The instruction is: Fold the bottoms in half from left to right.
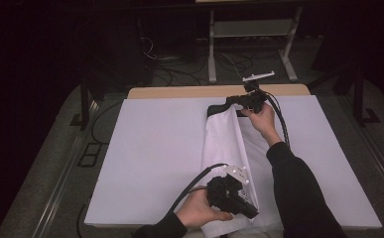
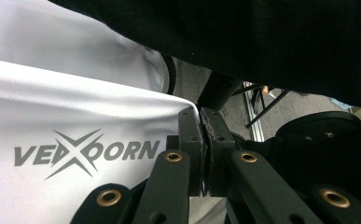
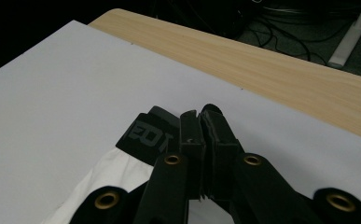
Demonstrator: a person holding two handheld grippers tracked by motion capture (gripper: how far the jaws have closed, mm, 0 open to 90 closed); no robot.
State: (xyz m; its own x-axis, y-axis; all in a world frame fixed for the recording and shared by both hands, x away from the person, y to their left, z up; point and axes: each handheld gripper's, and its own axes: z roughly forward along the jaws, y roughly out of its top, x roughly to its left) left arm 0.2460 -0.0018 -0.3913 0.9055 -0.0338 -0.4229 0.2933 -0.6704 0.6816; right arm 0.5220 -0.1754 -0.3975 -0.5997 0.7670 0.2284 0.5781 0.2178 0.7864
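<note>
A white garment (image 1: 226, 144) with a black waistband (image 1: 217, 108) lies folded lengthwise, running from the far side of the table to the near edge. My right gripper (image 1: 231, 103) is at the far end, shut on the black waistband (image 3: 145, 133), with the white cloth (image 3: 117, 172) below it. My left gripper (image 1: 251, 212) is at the near end, shut on the hem of the white garment (image 2: 75, 107), which carries a grey printed logo (image 2: 87, 151). In the left gripper view the jaws (image 2: 201, 114) meet on the cloth's corner; in the right gripper view the right gripper (image 3: 200, 114) stands pressed together.
A white sheet (image 1: 155, 148) covers the table, whose wooden far edge (image 1: 179, 91) shows beyond it. A white metal stand (image 1: 251, 29) and cables sit on the dark floor behind. The person's dark sleeve (image 1: 298, 188) lies across the right part of the sheet.
</note>
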